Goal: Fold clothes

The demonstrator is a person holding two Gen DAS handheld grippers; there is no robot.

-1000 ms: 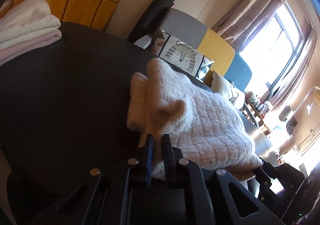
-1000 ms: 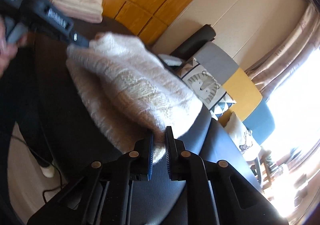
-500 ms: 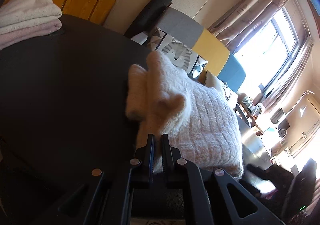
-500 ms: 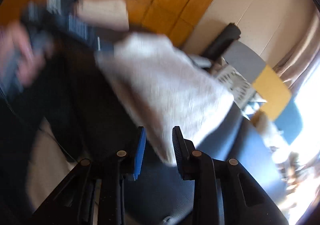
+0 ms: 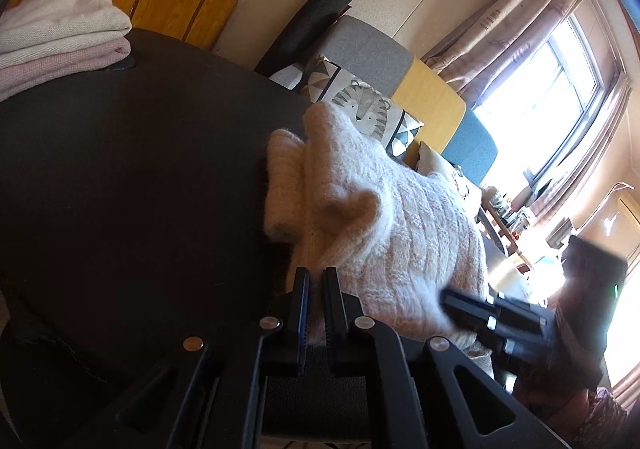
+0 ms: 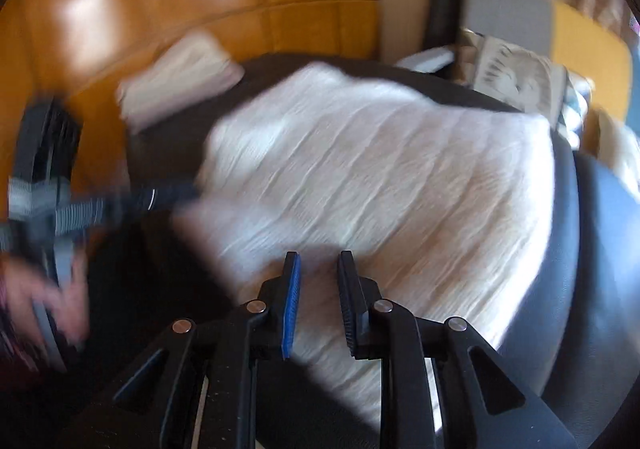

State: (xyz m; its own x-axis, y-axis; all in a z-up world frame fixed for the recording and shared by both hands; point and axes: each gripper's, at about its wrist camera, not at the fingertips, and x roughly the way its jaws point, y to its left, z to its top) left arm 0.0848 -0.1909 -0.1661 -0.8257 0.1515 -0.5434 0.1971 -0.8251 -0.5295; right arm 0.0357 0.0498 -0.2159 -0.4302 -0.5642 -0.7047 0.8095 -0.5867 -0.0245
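Note:
A fluffy cream knit sweater [image 5: 384, 225] lies folded on the dark table [image 5: 120, 169]. My left gripper [image 5: 316, 277] is shut on the sweater's near edge at its left corner. It also shows at the left of the blurred right wrist view [image 6: 168, 195], touching the sweater [image 6: 380, 177]. My right gripper [image 6: 318, 261] is open, with its jaws apart just over the sweater's near edge and nothing between them. It shows in the left wrist view [image 5: 452, 299] beside the sweater's lower right corner.
A stack of folded cream and pink clothes [image 5: 60, 29] sits at the table's far left corner, also in the right wrist view [image 6: 180, 77]. Behind the table are a sofa with a tiger cushion [image 5: 364, 105], wooden panels and a bright window [image 5: 540, 89].
My right gripper has opened and let go of the sweater's corner, then swung sideways over the sweater. My left gripper stays shut on the sweater's edge.

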